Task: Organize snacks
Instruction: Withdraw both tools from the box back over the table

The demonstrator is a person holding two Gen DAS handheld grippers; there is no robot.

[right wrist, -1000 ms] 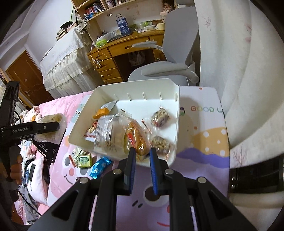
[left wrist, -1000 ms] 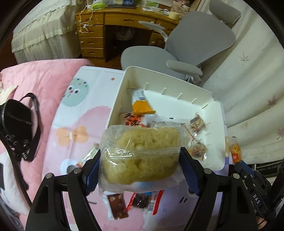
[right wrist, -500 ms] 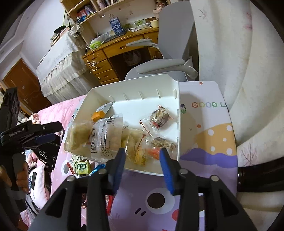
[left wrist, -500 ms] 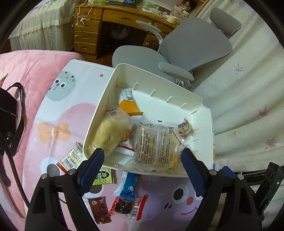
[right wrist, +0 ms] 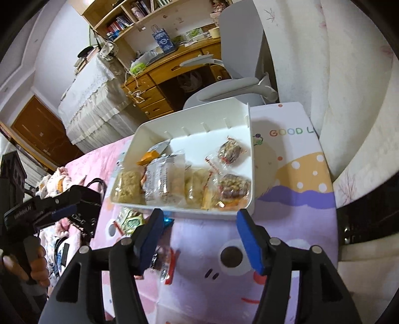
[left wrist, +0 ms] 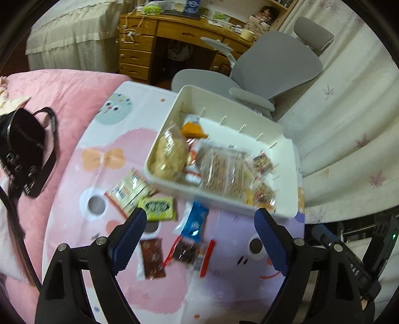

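While both tools hang above the cartoon-print mat point(left wrist: 104, 159), the left gripper point(left wrist: 199, 236) is spread wide and grips nothing, and the right gripper point(right wrist: 199, 236) is likewise agape. Several wrapped snacks, among them a puffed rice cake point(left wrist: 169, 157), lie inside the white bin point(left wrist: 286, 211). Just beside its near wall, a green packet point(left wrist: 158, 205) and a blue packet point(left wrist: 195, 220) rest on the mat.

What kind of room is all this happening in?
Most likely a bedroom or study-bedroom: a pink quilt beside the cartoon mat, a wooden desk with drawers, a grey office chair, and bookshelves above.
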